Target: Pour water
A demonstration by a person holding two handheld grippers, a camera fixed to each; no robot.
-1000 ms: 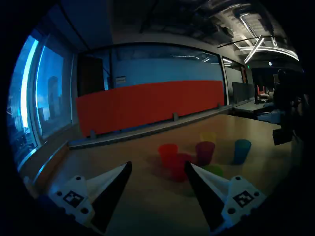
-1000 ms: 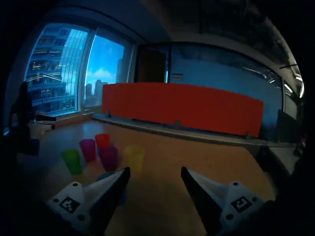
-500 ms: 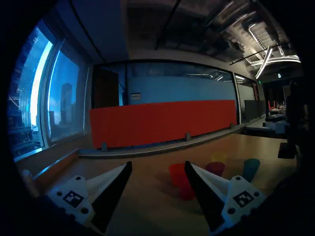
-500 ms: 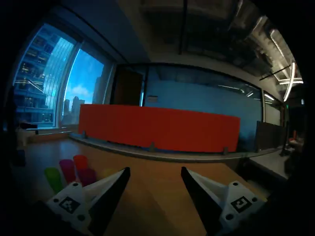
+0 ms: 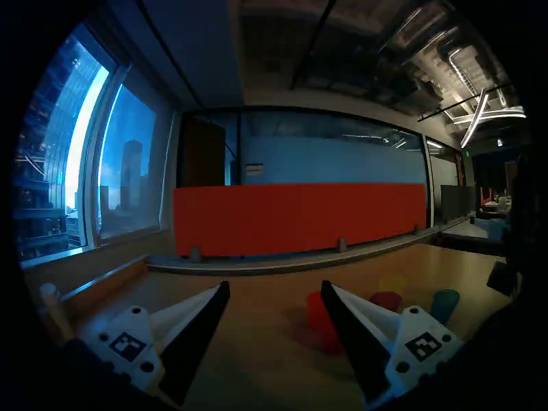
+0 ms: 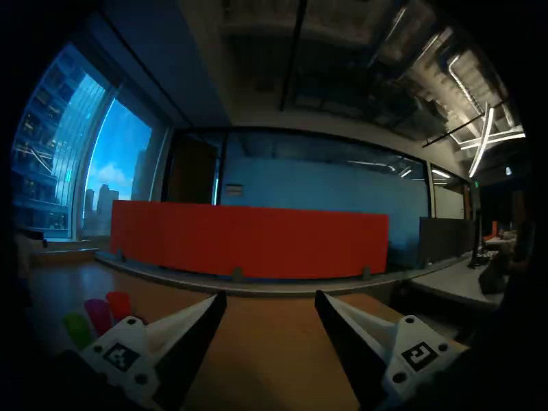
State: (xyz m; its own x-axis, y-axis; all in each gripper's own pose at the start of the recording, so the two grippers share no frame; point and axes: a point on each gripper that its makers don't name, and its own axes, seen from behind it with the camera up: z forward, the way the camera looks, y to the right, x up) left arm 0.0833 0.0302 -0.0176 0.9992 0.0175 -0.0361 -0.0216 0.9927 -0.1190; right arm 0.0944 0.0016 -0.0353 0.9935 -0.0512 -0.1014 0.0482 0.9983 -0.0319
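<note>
In the left gripper view my left gripper (image 5: 274,298) is open with nothing between its fingers, held low over a wooden table (image 5: 267,342). Behind its right finger stand several plastic cups: an orange cup (image 5: 316,312), a red one (image 5: 387,300), a yellow one (image 5: 393,283) and a teal one (image 5: 444,305). In the right gripper view my right gripper (image 6: 270,305) is open and empty too. At its lower left I see a green cup (image 6: 77,329), a magenta cup (image 6: 99,315) and an orange cup (image 6: 119,305), partly hidden by the left finger.
A long orange panel (image 5: 301,218) runs along the table's far edge, with a glass wall behind it. Tall windows (image 5: 75,178) stand on the left. A dark object (image 5: 503,277) sits at the table's right side. More desks (image 6: 452,281) lie to the right.
Both grippers have tilted upward: the cups have slid down and out toward the lower edges of both views, and more ceiling shows. Both stay open.
</note>
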